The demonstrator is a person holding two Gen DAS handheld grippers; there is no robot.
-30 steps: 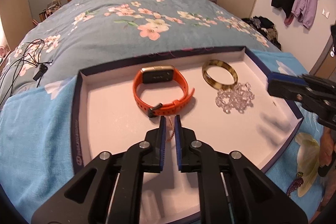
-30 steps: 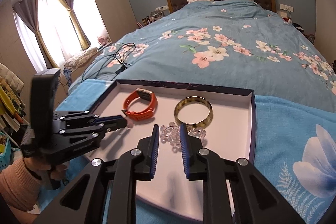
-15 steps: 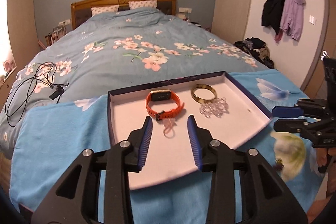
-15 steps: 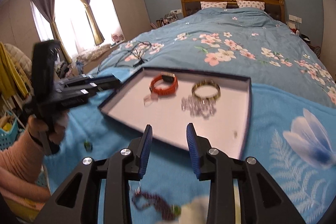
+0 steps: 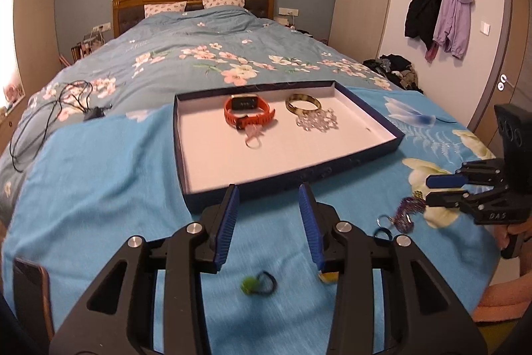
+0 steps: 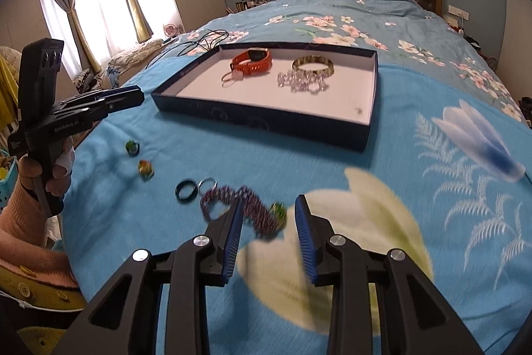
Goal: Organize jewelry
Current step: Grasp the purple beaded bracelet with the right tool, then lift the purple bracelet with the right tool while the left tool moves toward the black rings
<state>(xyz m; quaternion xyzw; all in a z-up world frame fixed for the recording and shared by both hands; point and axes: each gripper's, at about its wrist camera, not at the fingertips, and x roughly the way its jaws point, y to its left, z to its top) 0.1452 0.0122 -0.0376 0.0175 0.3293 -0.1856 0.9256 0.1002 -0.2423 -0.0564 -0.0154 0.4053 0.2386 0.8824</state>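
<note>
A dark blue tray (image 5: 299, 173) (image 6: 259, 118) on the blue cloth holds an orange watch band (image 5: 247, 113) (image 6: 252, 60), a mottled bangle (image 5: 303, 103), a crystal bracelet (image 5: 316, 122) and a thin pink chain (image 5: 252, 135). My left gripper (image 5: 268, 187) is open and empty, hanging before the tray's front wall. My right gripper (image 6: 269, 198) has its jaws closing over a purple bead necklace (image 6: 262, 218) (image 5: 407, 212) on the cloth; the pads do not touch the necklace.
Loose on the cloth lie a black ring (image 6: 186, 190), a silver ring (image 6: 207, 182), a green hair tie (image 5: 257, 283) (image 6: 132, 147) and a yellow-orange one (image 6: 145, 168). A phone (image 5: 31, 288) sits at the near left. Cables (image 5: 60, 102) trail over the floral quilt.
The left gripper let go of the pink chain in the tray, opened and drew back. The right gripper widened, left the tray and came down over the purple necklace.
</note>
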